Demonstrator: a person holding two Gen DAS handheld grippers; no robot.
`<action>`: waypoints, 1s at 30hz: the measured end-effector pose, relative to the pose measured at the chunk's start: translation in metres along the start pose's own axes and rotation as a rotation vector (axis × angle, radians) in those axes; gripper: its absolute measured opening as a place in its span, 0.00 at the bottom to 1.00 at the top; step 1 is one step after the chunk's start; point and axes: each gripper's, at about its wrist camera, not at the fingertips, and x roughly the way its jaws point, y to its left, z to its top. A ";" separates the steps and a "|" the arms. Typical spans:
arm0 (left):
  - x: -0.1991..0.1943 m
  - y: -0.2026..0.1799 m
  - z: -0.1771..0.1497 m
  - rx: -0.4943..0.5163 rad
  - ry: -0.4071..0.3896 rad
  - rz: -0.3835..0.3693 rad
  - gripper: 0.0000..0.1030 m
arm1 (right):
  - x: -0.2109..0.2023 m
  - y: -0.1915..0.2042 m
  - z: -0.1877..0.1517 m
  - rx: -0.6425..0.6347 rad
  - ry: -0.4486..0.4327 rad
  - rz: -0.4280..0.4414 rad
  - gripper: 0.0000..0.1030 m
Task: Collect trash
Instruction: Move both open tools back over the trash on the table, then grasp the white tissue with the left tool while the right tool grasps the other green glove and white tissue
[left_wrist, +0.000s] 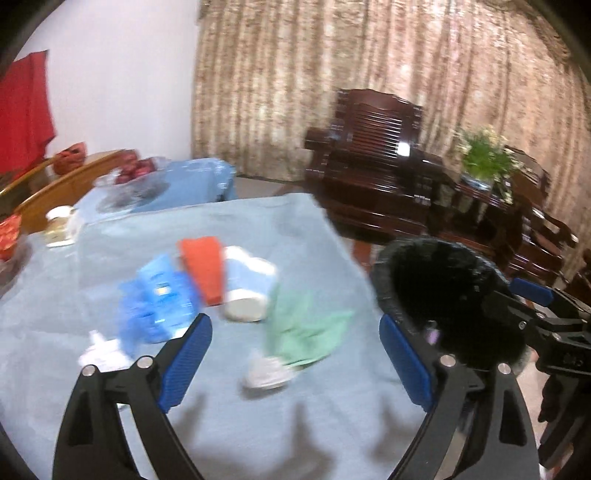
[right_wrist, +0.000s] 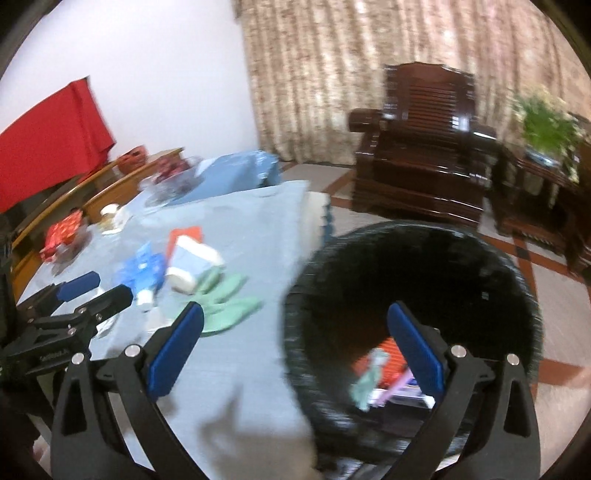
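Both tools are spread wide, pinching nothing. The left tool hangs over the blue-clothed tabletop, where a green cloth and wrappers lie; the right tool sits above the black wastebasket holding trash.

Both tools share one build. The left gripper has matte black arms that curve outward like tongs, with triangular cut-outs low in each arm. Two round silver screws sit at the top of each arm. Each finger carries a long blue pad with a fine ribbed texture. The right gripper looks identical. Seen from the right wrist, the left tool's black body bears small white lettering, too blurred to read.
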 end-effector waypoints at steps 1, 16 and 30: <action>-0.003 0.009 -0.002 -0.009 -0.001 0.017 0.88 | 0.002 0.007 0.001 -0.011 0.002 0.010 0.94; -0.014 0.114 -0.041 -0.115 0.025 0.227 0.88 | 0.067 0.107 -0.003 -0.131 0.056 0.118 0.94; 0.003 0.175 -0.076 -0.191 0.107 0.306 0.88 | 0.134 0.126 -0.027 -0.153 0.159 0.076 0.94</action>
